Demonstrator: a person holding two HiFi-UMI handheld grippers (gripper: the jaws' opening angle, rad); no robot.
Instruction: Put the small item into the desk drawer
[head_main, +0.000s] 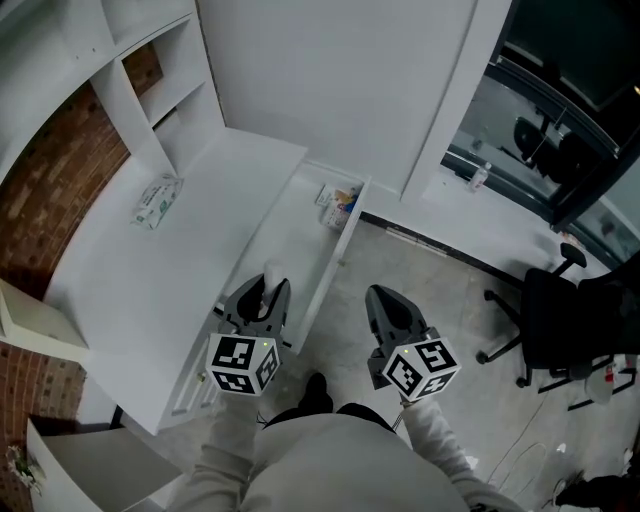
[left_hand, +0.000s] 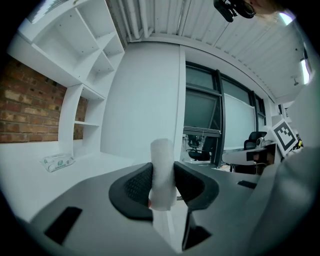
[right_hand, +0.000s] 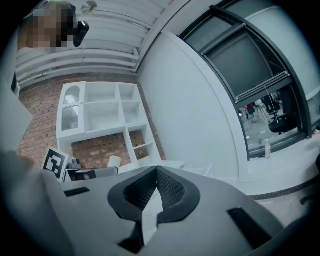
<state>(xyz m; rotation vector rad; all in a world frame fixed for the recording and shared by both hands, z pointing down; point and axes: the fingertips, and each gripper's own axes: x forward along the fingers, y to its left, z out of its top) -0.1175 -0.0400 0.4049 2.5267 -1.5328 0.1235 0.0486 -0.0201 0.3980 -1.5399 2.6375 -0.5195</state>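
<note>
Head view: desk drawer (head_main: 295, 235) stood open. Small white cylinder (left_hand: 162, 160) sat gripped in left gripper (head_main: 265, 295) fingers, not yet deposited. Right gripper (head_main: 388, 305) fingers were closed, empty.

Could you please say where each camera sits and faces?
Head view: on person's head, steeply down onto desk, open drawer, left gripper, right gripper, sleeves.
Left gripper view: on left gripper, along jaws clamping white roll, across desk.
Right gripper view: on right gripper, past shut jaws, toward shelves.
Shared by head and left: tissue pack.

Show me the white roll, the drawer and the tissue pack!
white roll (left_hand: 162, 170), left gripper view, its middle.
drawer (head_main: 288, 245), head view, its bare bottom.
tissue pack (head_main: 157, 201), head view, its middle.
</note>
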